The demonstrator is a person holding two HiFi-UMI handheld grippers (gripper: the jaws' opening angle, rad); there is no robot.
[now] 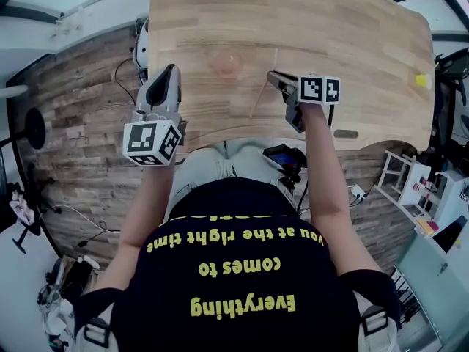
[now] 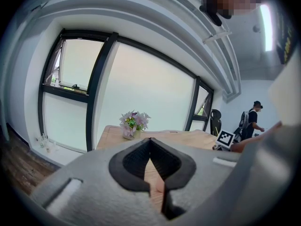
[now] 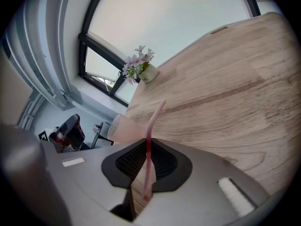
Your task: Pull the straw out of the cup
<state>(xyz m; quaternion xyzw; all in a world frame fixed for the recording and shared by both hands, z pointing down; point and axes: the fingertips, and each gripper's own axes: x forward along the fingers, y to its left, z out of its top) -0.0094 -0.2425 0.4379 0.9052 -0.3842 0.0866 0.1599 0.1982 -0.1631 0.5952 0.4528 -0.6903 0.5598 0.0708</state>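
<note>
1. Starting with the right gripper (image 3: 146, 145): clamping hard on the straw (image 3: 147, 166), with ribbed black pads pinching that slim pink tube from both sides.
2. Following the straw up past the jaws: running straight and smooth, then kinking toward 1 o'clock at its bent top, showing against the wood grain.
3. Spotting the cup (image 1: 226, 64) in the head view: sitting on the table at 12 o'clock from the person, looking round, translucent and pinkish.
4. Placing the straw against it: lying off at the cup's 4 o'clock, clear of the rim and not touching it.
5. Catching the cup again in the right gripper view: peeking out at 10 o'clock from the jaws and showing a finely dotted wall.
6. Checking the left gripper (image 2: 150, 142): hanging over the table at the cup's 8 o'clock, pressing its black pads together at the tips and gripping nothing.
7. Taking in the table (image 1: 352, 35): showing pale planked wood, matt and streaky, with rounded corners.
8. Noting the flower pot (image 3: 141, 67) at the far edge: holding a small bunch of pink and white blooms.
</note>
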